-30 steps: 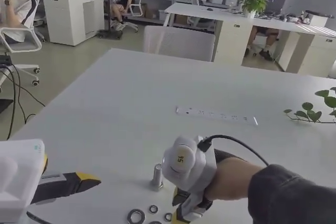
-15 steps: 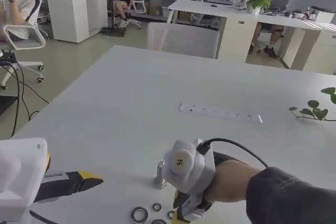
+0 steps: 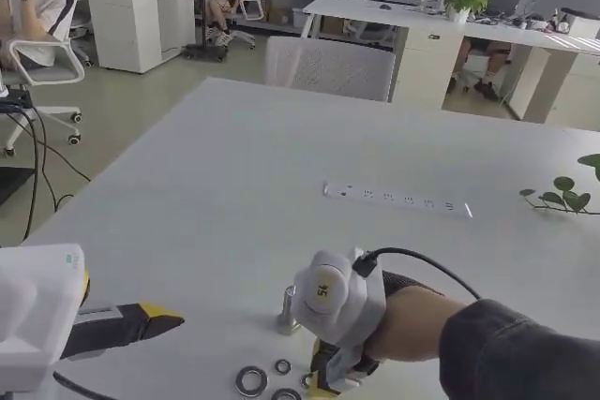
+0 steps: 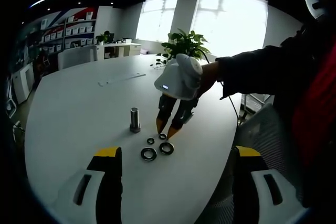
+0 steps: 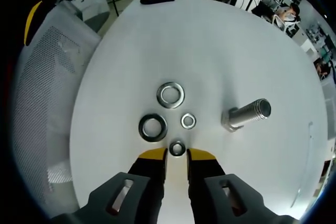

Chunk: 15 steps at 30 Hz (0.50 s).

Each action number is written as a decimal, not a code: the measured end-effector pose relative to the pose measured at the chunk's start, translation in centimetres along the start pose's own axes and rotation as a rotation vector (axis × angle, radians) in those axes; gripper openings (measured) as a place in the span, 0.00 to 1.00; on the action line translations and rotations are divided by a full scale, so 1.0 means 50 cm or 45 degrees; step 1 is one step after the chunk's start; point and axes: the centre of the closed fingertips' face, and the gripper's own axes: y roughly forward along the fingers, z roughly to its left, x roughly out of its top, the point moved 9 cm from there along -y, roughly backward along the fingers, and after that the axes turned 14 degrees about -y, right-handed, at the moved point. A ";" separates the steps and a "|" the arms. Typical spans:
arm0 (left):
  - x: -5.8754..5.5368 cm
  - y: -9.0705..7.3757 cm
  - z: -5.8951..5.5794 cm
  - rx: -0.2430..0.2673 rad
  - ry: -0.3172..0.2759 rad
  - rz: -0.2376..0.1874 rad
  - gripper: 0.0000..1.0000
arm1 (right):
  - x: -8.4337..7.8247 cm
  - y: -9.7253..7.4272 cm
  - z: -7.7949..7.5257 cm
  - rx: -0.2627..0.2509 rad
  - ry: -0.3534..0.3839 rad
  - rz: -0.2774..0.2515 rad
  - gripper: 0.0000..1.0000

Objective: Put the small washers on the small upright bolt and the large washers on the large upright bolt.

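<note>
One steel upright bolt (image 5: 245, 115) stands on the white table (image 3: 281, 166). In front of it lie two large washers (image 5: 170, 94) (image 5: 153, 127) and two small washers (image 5: 188, 120) (image 5: 177, 148). My right gripper (image 5: 177, 153) points down at them with a narrow gap between its jaws, and the nearest small washer lies flat just ahead of its tips. In the head view the right gripper (image 3: 330, 379) is beside the bolt (image 3: 288, 311). My left gripper (image 4: 176, 151) is wide open and holds nothing, back from the washers (image 4: 148, 154) and the bolt (image 4: 135, 119).
A white power strip (image 3: 396, 200) lies mid-table beyond the bolt. A leafy plant (image 3: 567, 192) reaches in at the right edge. A grey chair (image 3: 328, 67) stands at the far side. People sit at desks in the room behind.
The head camera has tilted a little, shifting the picture. The right gripper stays low over the washers beside the bolt, and the left gripper has not moved.
</note>
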 end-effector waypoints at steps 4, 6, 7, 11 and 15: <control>0.000 0.001 0.000 0.001 0.000 0.002 0.87 | 0.000 0.000 0.000 -0.002 -0.005 0.000 0.16; 0.000 0.001 -0.001 0.000 -0.001 0.002 0.87 | 0.000 -0.001 -0.001 -0.005 -0.005 0.001 0.15; 0.000 0.002 -0.001 0.000 0.000 0.002 0.87 | 0.000 -0.001 -0.001 -0.006 -0.004 0.001 0.15; 0.001 0.001 -0.001 0.000 0.000 0.001 0.87 | 0.000 0.000 -0.002 -0.005 -0.007 0.001 0.15; 0.001 0.001 0.000 -0.001 0.000 0.003 0.87 | 0.000 0.000 -0.002 -0.008 -0.003 0.000 0.14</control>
